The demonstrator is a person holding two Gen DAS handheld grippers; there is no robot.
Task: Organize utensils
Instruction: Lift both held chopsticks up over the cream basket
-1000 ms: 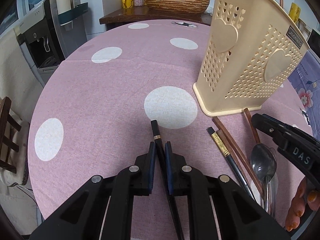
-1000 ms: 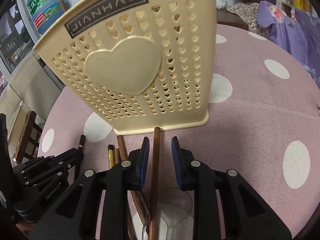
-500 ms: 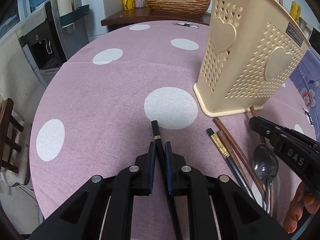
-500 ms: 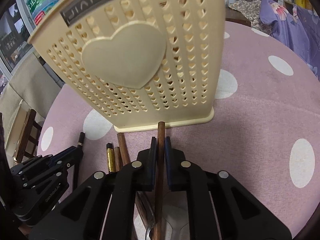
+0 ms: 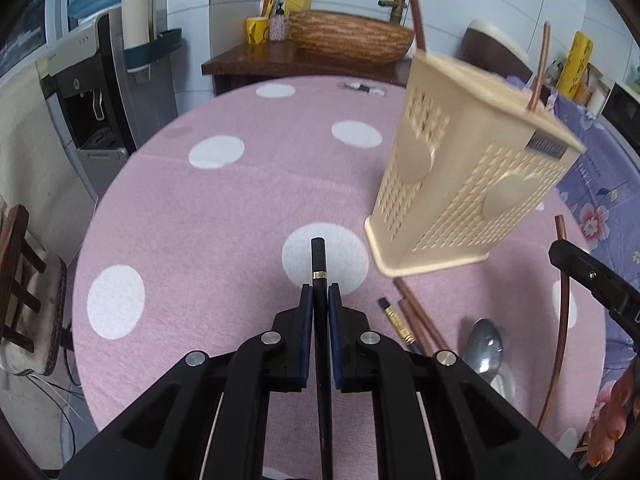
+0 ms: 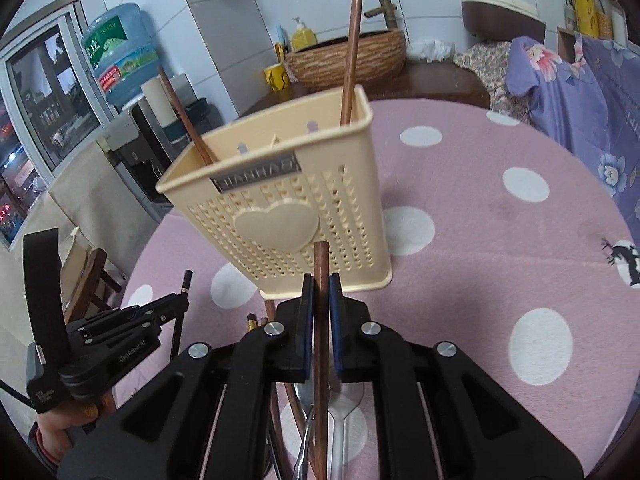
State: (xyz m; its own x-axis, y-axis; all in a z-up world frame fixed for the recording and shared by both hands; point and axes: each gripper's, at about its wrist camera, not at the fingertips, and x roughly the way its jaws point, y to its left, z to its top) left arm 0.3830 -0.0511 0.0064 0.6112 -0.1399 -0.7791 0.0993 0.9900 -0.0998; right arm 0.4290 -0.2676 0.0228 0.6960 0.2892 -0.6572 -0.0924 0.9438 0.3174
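Note:
A cream perforated utensil holder (image 5: 464, 184) (image 6: 288, 208) stands on the pink dotted table, with two brown chopsticks (image 6: 350, 48) standing in it. My left gripper (image 5: 320, 300) is shut on a black chopstick (image 5: 318, 256) and holds it above the table. My right gripper (image 6: 320, 288) is shut on a brown chopstick (image 6: 321, 264), lifted in front of the holder. Below on the table lie a black gold-banded chopstick (image 5: 394, 316), brown chopsticks (image 5: 416, 316) and a metal spoon (image 5: 486, 344).
The round table (image 5: 224, 208) has a pink cloth with white dots. A wooden side table with a woven basket (image 5: 348, 40) stands behind it. A water dispenser (image 5: 100, 92) is at the far left, a wooden chair (image 5: 20, 280) at the left edge.
Both grippers have risen from the table, each with its chopstick. The right gripper closed on the brown chopstick and lifted it. The holder now looks lower and farther.

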